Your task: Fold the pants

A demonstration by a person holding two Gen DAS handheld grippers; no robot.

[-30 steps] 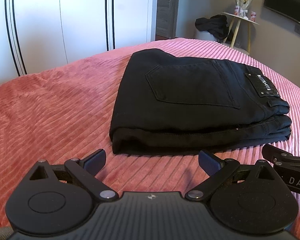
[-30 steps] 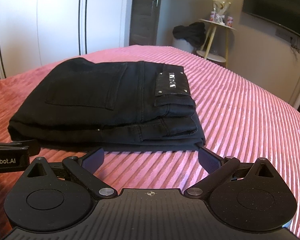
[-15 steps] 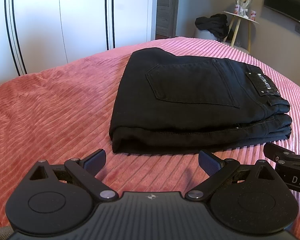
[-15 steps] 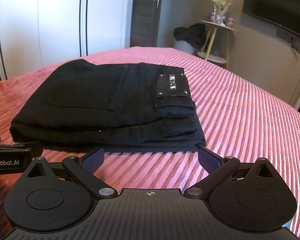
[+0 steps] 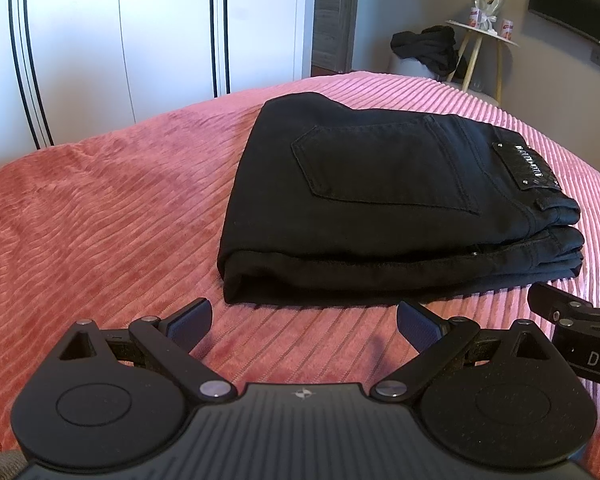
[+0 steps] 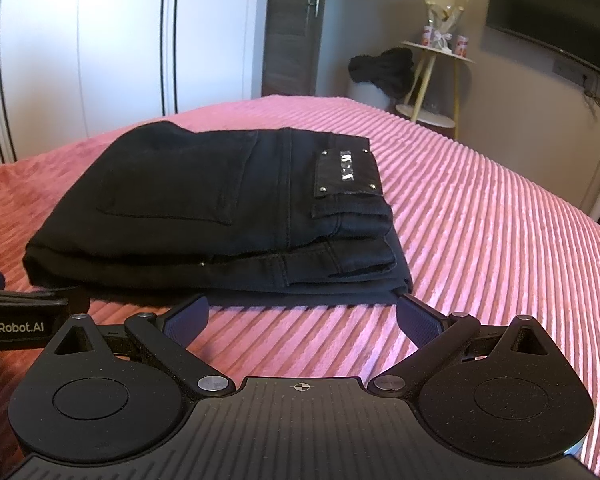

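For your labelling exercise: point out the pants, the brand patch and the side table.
pants (image 5: 380,208), left wrist view, back pocket panel
patch (image 6: 346,174), right wrist view, patch centre
side table (image 6: 440,49), right wrist view, round top

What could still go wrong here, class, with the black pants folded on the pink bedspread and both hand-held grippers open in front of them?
1. The right hand-held gripper sits close to the stacked waistband layers; a forward nudge could shift them.
2. The left hand-held gripper faces the folded edge of the pants; catching it might reopen the fold.
3. The ribbed bedspread looks soft, so the stack may slump if pressed.
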